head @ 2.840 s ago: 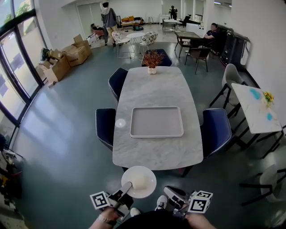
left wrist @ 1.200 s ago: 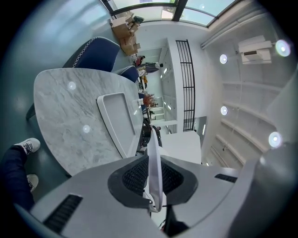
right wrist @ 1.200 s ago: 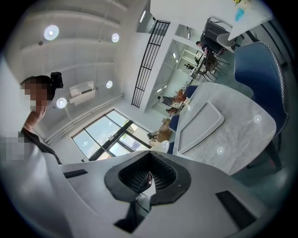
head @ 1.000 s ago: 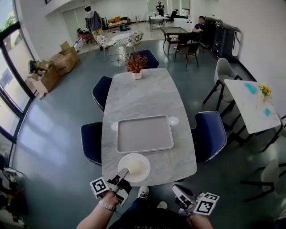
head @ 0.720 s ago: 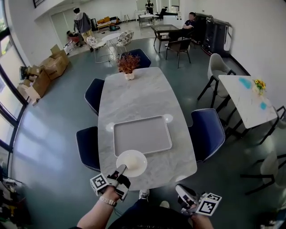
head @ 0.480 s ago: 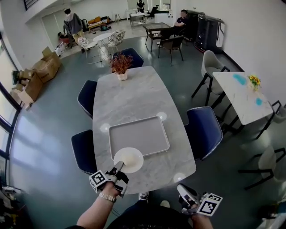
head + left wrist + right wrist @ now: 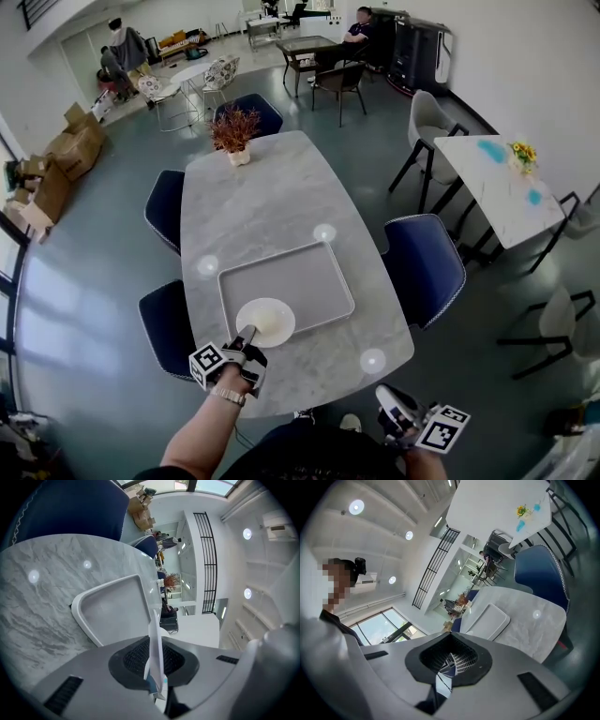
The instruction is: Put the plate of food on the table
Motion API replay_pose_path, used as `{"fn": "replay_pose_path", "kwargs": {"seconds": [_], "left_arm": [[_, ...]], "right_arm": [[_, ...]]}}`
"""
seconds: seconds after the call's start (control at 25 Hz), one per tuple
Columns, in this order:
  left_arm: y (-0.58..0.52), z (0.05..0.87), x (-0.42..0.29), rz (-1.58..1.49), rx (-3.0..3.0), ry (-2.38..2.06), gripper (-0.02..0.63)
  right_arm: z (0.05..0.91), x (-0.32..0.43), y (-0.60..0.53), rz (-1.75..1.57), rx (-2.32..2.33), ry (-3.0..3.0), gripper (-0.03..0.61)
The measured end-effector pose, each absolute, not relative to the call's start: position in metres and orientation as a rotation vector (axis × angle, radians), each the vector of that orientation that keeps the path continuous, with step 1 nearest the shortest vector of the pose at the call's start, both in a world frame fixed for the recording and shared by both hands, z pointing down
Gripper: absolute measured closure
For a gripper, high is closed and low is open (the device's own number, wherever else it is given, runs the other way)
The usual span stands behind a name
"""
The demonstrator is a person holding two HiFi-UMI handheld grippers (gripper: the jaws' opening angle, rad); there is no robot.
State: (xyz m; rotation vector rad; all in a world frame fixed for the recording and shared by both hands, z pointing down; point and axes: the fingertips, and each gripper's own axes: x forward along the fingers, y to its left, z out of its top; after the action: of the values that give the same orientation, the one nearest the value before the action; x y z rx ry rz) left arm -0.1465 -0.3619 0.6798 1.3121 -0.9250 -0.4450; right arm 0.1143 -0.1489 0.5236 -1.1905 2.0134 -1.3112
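The left tongs [image 7: 248, 334] pinch the near rim of the plate [image 7: 265, 322] of food, poised at the near edge of the tray [image 7: 300, 272] on the marble surface [image 7: 253, 206], so only lowering and release seem left, while the right tongs [image 7: 389, 398] hang pressed together, empty.

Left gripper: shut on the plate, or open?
Shut on the plate. In its own view, the left gripper pinches the plate's thin white rim between its pads.

Head view steeply above shared table [image 7: 272, 206]
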Motion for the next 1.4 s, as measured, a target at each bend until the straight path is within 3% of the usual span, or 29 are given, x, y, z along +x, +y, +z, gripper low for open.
{"fn": "replay_pose_path", "kwargs": {"seconds": [1.4], "left_arm": [[-0.465, 0.748, -0.122, -0.226, 1.305, -1.003, 0.591]], "right_arm": [[0.535, 0.123, -0.151, -1.306, -1.392, 1.837, 0.568]]}}
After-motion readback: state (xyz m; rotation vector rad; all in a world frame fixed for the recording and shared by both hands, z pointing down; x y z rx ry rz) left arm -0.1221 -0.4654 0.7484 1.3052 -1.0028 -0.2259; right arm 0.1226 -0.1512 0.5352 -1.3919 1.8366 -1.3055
